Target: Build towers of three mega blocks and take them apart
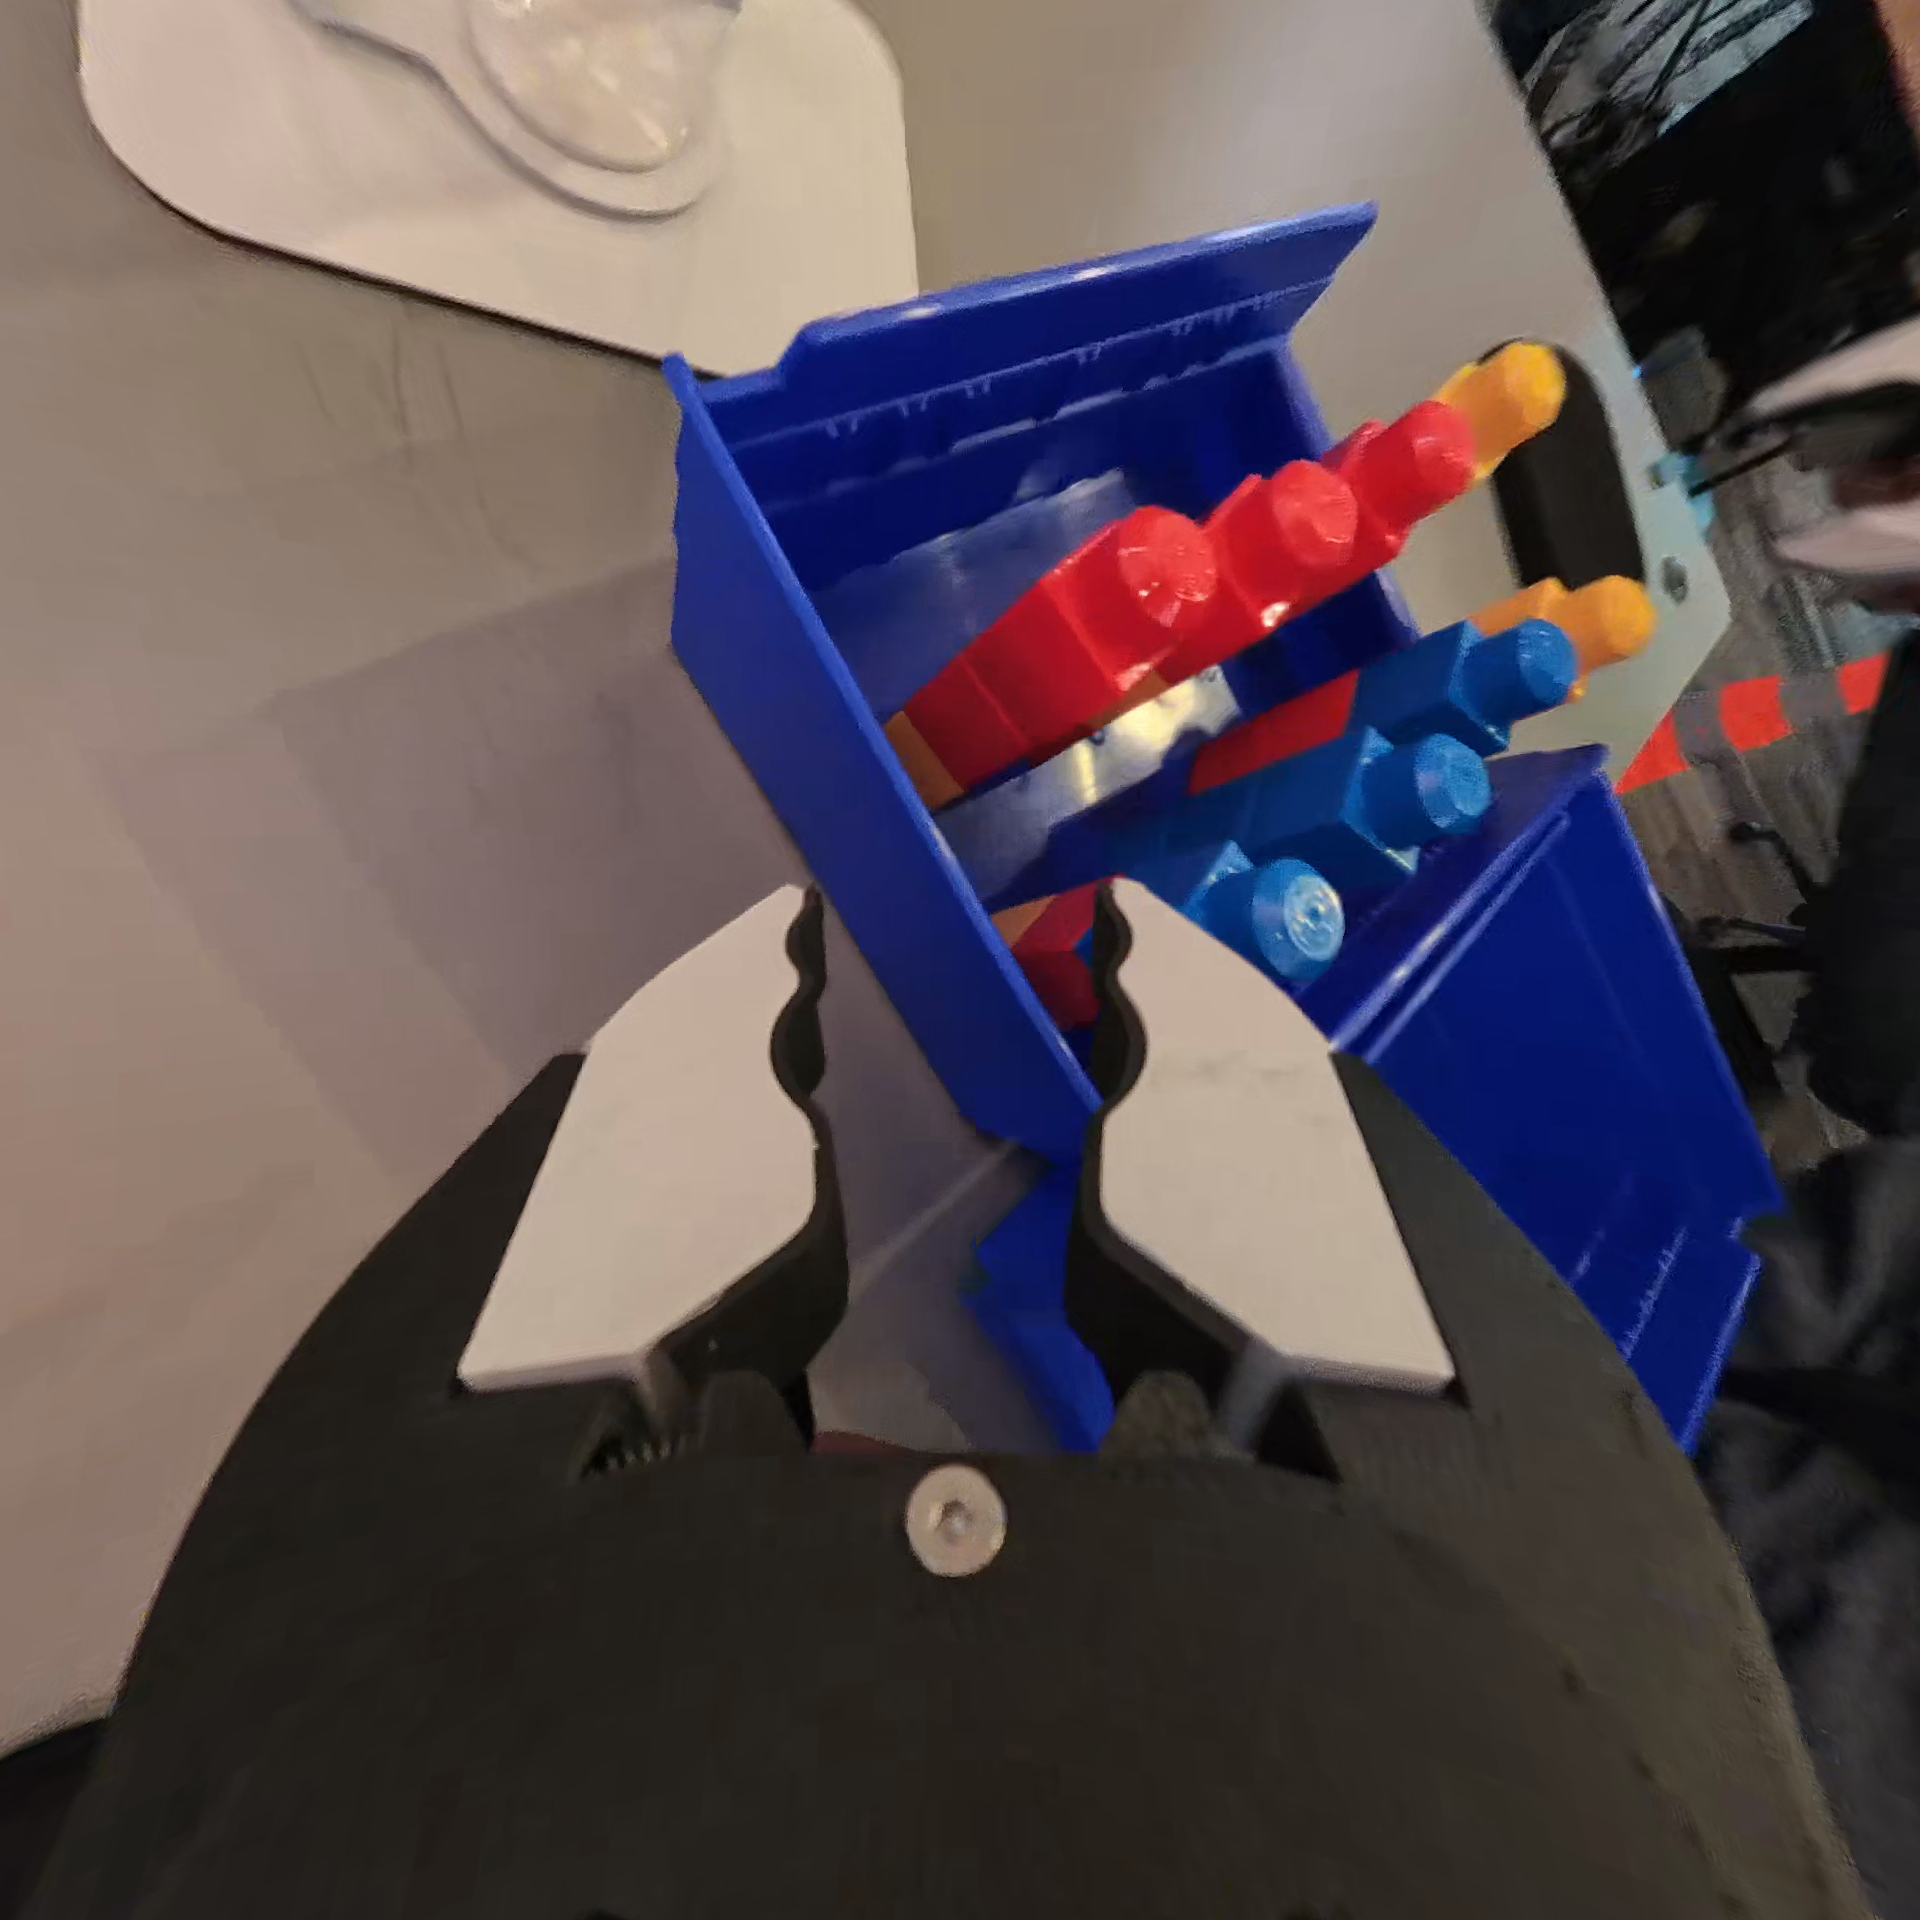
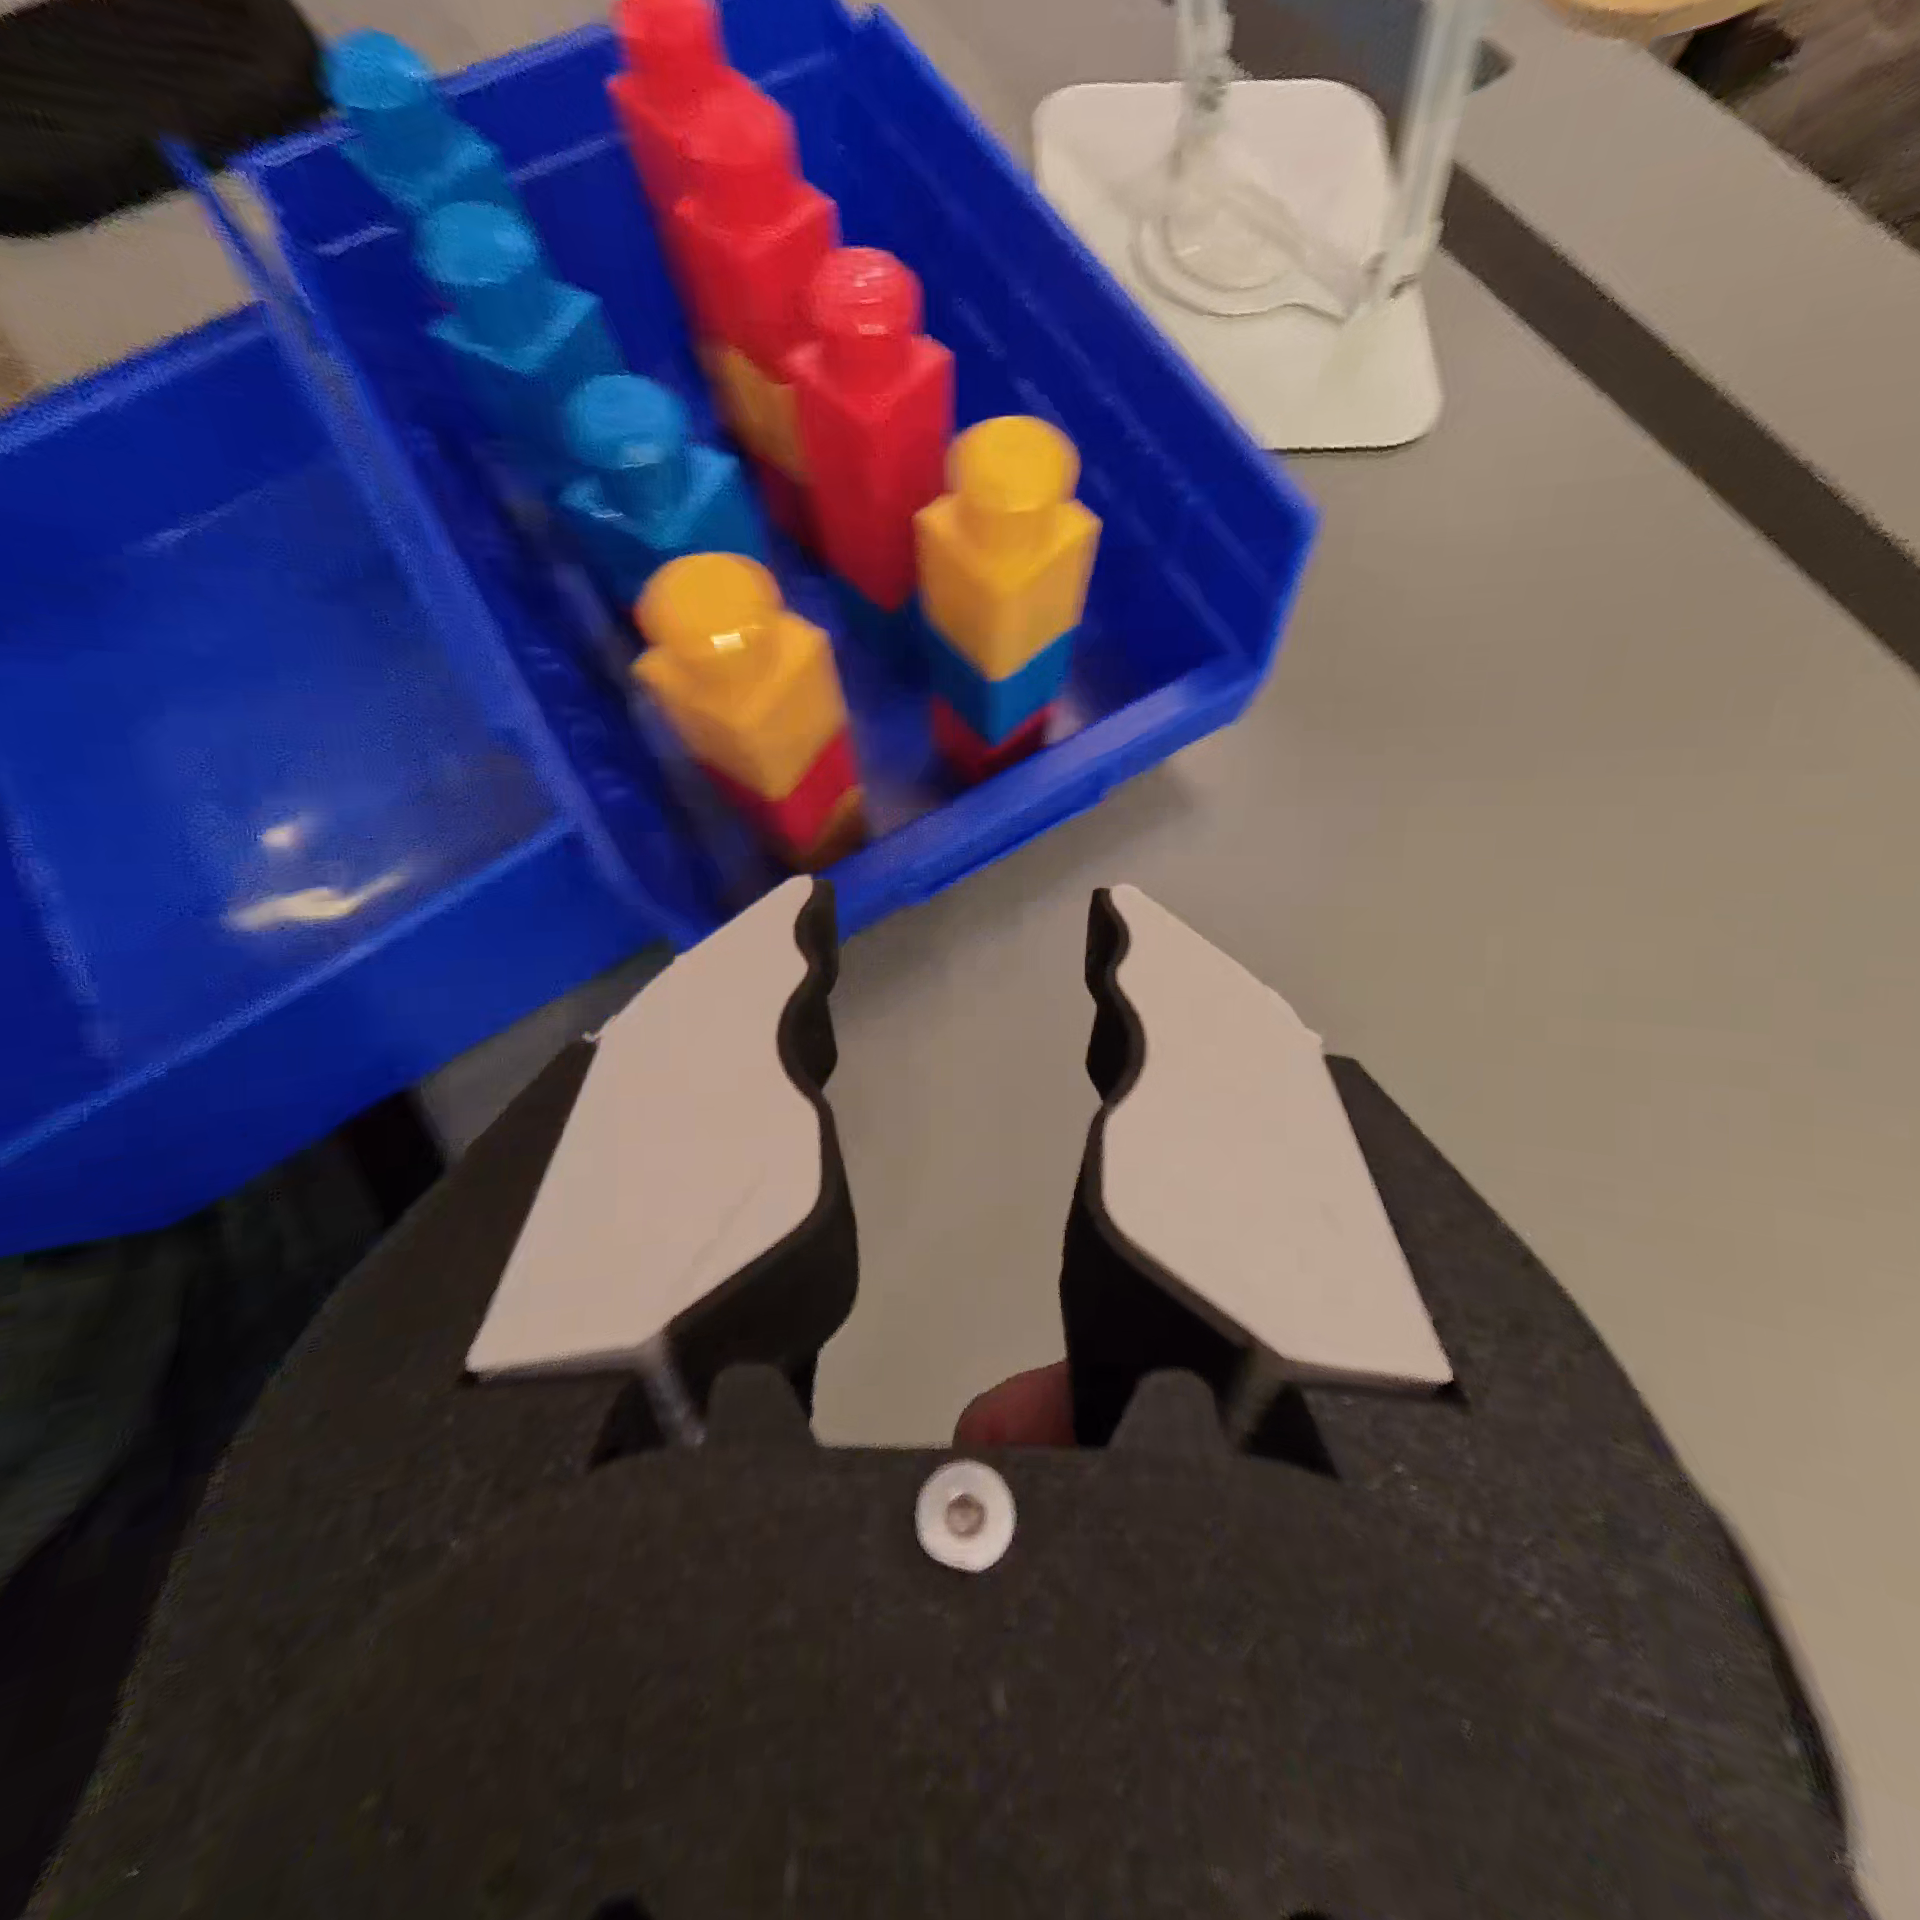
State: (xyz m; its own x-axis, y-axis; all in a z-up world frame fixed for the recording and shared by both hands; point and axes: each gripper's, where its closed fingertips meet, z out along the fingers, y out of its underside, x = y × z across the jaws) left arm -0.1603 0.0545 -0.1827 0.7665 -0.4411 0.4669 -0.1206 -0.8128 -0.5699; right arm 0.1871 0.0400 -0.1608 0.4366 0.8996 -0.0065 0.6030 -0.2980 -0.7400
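Both grippers' fingers apart, gripping nothing. Left gripper (image 1: 961, 914) straddles blue bin (image 1: 883, 790) wall; right gripper (image 2: 956, 914) over counter (image 2: 1507, 935). Next: clear the wall, square onto one tower (image 2: 1003, 582).

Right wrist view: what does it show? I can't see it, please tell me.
An open, empty gripper hovers over a grey table beside a blue bin of standing block towers in red, yellow and blue.
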